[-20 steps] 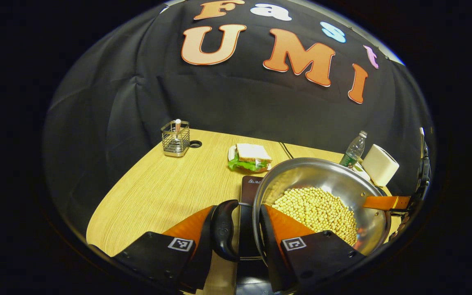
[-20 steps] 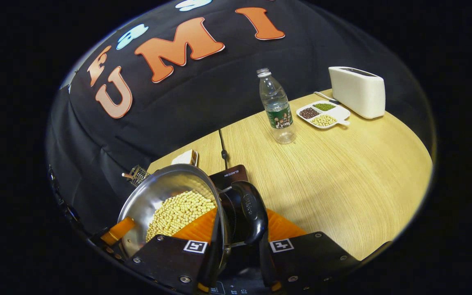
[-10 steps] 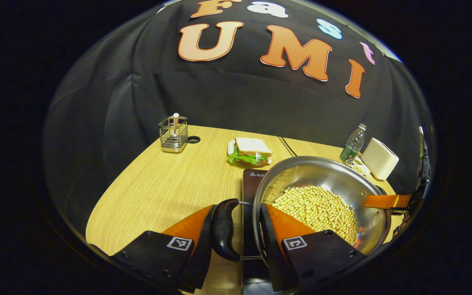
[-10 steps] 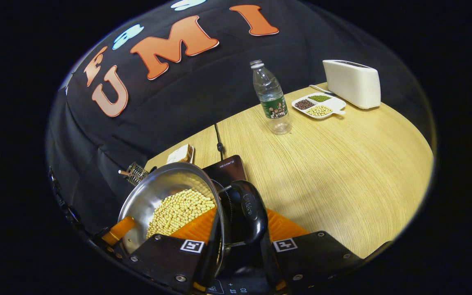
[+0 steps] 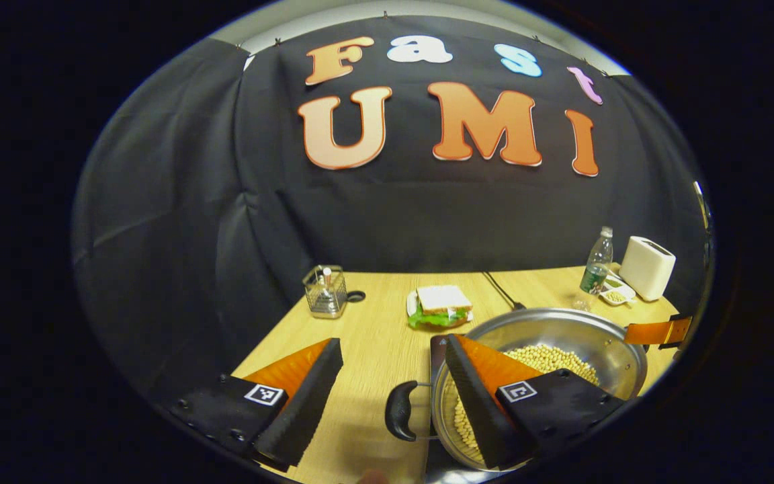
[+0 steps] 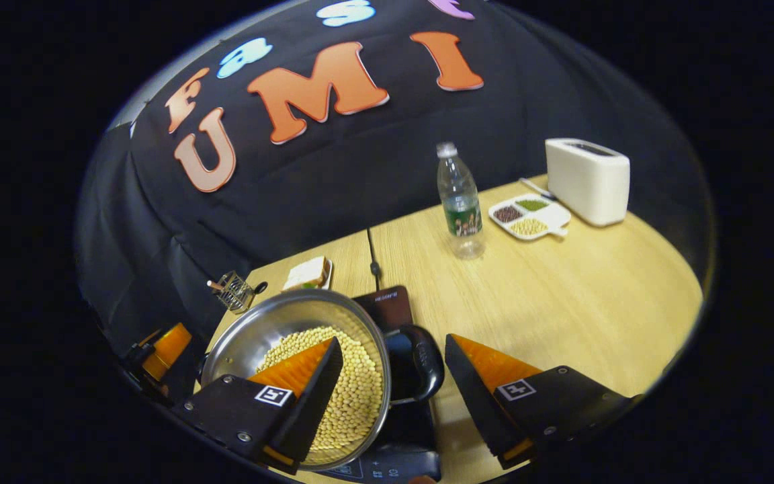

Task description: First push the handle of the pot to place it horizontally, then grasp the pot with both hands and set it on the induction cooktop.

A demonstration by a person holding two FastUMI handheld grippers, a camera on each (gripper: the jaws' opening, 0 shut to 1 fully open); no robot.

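A steel pot holding soybeans rests on the black induction cooktop. In the left gripper view my left gripper is open above the pot's black side handle, one finger over the table and the other over the beans, touching nothing. The right gripper view has my right gripper open as well, straddling the opposite black handle without contact; the pot lies under its left finger. Each gripper also appears across the pot, orange, as the right gripper and the left gripper.
On the wooden table stand a water bottle, a white toaster and a divided dish of beans. A sandwich on a plate and a wire holder sit farther back. The cooktop's cable runs toward the wall.
Both grippers have opened and let go of the pot's handles, then risen and drawn back a little. The pot has settled level on the cooktop.
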